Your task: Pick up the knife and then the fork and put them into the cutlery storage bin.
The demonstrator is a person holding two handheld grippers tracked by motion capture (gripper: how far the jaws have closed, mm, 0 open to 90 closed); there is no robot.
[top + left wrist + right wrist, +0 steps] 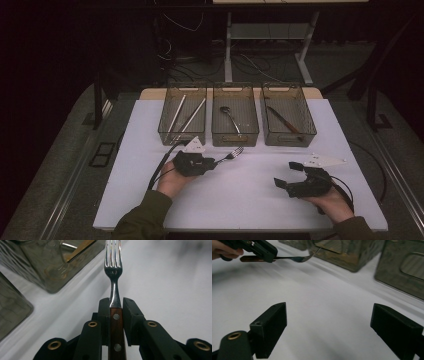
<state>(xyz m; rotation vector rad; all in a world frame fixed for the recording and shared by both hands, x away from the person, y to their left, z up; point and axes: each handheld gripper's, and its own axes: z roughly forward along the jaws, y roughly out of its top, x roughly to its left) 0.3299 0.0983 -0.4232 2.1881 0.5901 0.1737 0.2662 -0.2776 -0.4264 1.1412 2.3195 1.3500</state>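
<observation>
A fork (232, 153) with a wooden handle and steel tines is held above the white table (240, 205). My left gripper (214, 161) is shut on its handle, and the tines point toward the bins. In the left gripper view the pads clamp the riveted handle of the fork (113, 272) on both sides, at my left gripper (115, 303). My right gripper (285, 174) rests low at the front right, jaws wide open with nothing between them. The right gripper view shows its own black jaws (329, 322) apart over bare table, with the left gripper (264, 250) and the fork (298, 258) farther off.
Three see-through bins stand in a row at the back of the table. The left bin (170, 136) holds two long rods, the middle bin (235, 141) a spoon, the right bin (291, 141) a knife. Cables trail from both grippers toward the table's edges.
</observation>
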